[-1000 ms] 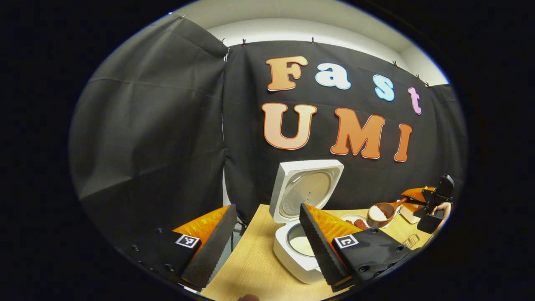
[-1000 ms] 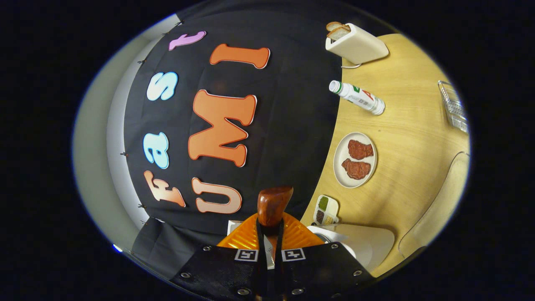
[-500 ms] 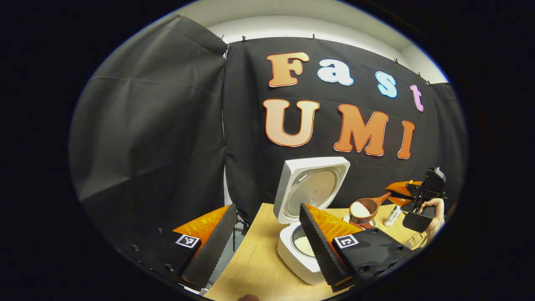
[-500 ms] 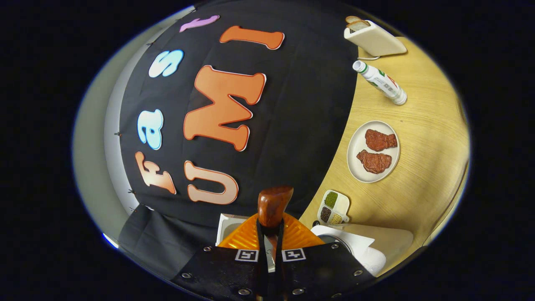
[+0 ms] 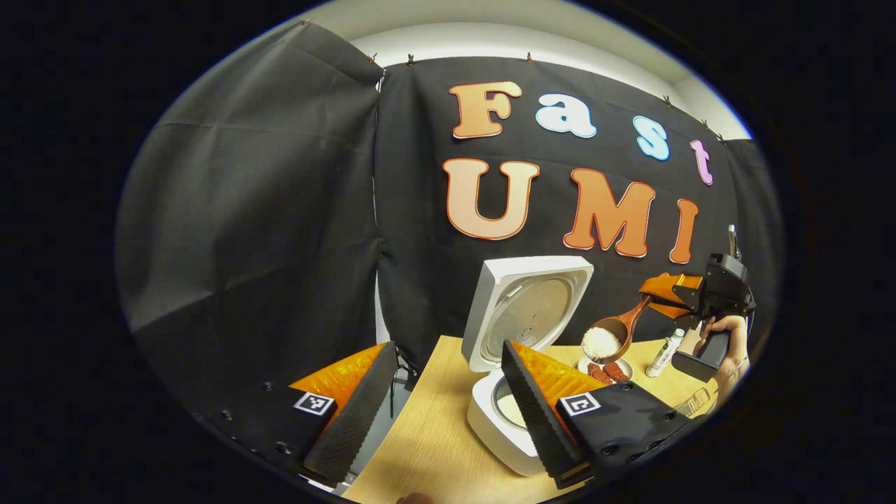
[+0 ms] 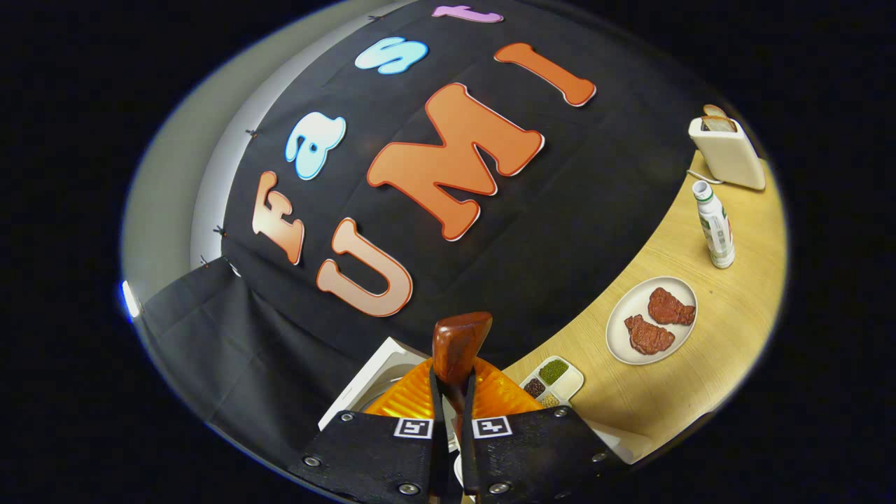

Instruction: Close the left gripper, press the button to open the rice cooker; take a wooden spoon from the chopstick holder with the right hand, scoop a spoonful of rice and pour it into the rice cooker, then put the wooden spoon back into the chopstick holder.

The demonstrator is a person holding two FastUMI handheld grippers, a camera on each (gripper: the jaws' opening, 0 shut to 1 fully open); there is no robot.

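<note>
The white rice cooker (image 5: 498, 427) stands open on the table, its lid (image 5: 526, 310) upright and white rice in the pot. My left gripper (image 5: 441, 413) hangs open in front of it, holding nothing. To the right, a hand carries my right gripper (image 5: 661, 294), shut on a wooden spoon (image 5: 603, 341) heaped with rice. The spoon hovers above the table just right of the lid. In the right gripper view the spoon's handle (image 6: 458, 344) sticks up between the shut fingers of my right gripper (image 6: 451, 392), with the cooker's lid (image 6: 360, 392) below.
A plate with two pieces of meat (image 6: 651, 320) lies on the wooden table (image 6: 735, 336), with a small seasoning dish (image 6: 553, 378) nearer the cooker. A bottle (image 6: 715, 224) and a toaster (image 6: 728, 150) stand farther along. The plate (image 5: 605, 371) sits under the spoon.
The right gripper has lifted the rice-filled spoon up and leftward toward the cooker's lid and rolled its own view. The left gripper stays open in place.
</note>
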